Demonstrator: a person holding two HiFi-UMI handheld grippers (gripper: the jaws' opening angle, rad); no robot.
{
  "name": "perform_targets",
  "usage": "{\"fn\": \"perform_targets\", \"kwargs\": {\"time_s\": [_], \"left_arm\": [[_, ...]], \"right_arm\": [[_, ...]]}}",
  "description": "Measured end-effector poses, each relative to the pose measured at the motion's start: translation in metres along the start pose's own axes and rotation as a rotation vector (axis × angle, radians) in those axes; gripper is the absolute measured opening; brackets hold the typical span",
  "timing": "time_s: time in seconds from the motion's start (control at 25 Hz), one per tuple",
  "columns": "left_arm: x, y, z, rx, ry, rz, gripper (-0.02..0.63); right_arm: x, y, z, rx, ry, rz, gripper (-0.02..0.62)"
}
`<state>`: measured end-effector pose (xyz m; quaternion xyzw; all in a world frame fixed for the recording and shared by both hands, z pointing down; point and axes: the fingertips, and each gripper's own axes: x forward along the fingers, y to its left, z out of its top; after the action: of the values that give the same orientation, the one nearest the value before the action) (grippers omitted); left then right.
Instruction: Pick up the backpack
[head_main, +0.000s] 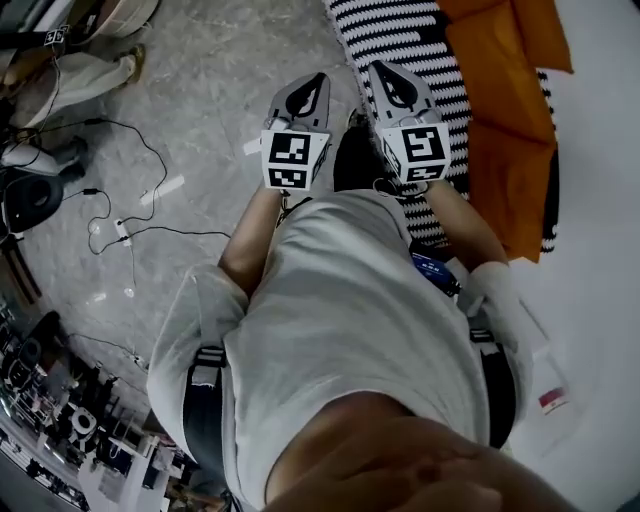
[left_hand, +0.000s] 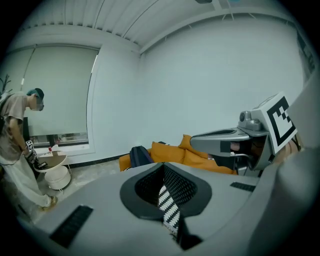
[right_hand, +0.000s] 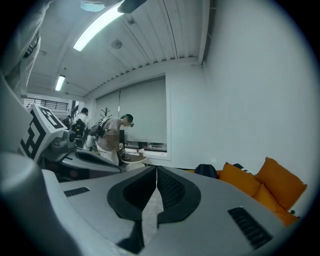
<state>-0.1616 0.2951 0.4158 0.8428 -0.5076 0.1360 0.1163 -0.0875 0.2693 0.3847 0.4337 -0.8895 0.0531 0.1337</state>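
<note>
The dark blue backpack (left_hand: 140, 156) leans upright against the orange sofa cushions (left_hand: 175, 152) far ahead; in the right gripper view the backpack (right_hand: 206, 171) shows small at the sofa's left end. In the head view my left gripper (head_main: 316, 82) and right gripper (head_main: 386, 72) are held side by side in front of my body, over the floor and the edge of a striped rug (head_main: 420, 40). Both sets of jaws are shut with nothing between them. The backpack does not show in the head view.
Orange cushions (head_main: 510, 110) lie on the rug at the right. Cables (head_main: 130, 230) and equipment trail across the grey floor at the left. A person (left_hand: 17, 145) stands by a round white table (left_hand: 52, 162) near the window.
</note>
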Motion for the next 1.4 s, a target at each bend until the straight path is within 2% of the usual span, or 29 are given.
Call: {"fn": "perform_targets", "kwargs": {"time_s": [0.12, 0.36, 0.6, 0.76, 1.0, 1.2, 1.4], "left_arm": [[0.039, 0.013, 0.018, -0.001, 0.024, 0.004, 0.012], [0.120, 0.012, 0.032, -0.022, 0.093, -0.011, 0.012], [0.188, 0.020, 0.053, -0.036, 0.091, -0.031, 0.012], [0.219, 0.027, 0.070, -0.024, 0.080, -0.040, 0.012], [0.259, 0.050, 0.084, -0.003, 0.065, -0.072, 0.012], [0.318, 0.068, 0.099, 0.010, 0.049, -0.119, 0.012], [0.379, 0.090, 0.114, 0.031, 0.068, -0.168, 0.012]], "right_arm": [[0.028, -0.031, 0.008, 0.016, -0.002, 0.013, 0.040], [0.060, -0.112, 0.004, 0.054, 0.032, 0.003, 0.040], [0.093, -0.165, -0.001, 0.039, 0.079, 0.005, 0.040], [0.108, -0.189, 0.000, 0.045, 0.092, 0.008, 0.040], [0.140, -0.207, 0.011, -0.006, 0.086, 0.009, 0.040], [0.179, -0.241, 0.010, -0.008, 0.106, -0.013, 0.040], [0.224, -0.273, 0.016, -0.009, 0.157, -0.009, 0.040]]}}
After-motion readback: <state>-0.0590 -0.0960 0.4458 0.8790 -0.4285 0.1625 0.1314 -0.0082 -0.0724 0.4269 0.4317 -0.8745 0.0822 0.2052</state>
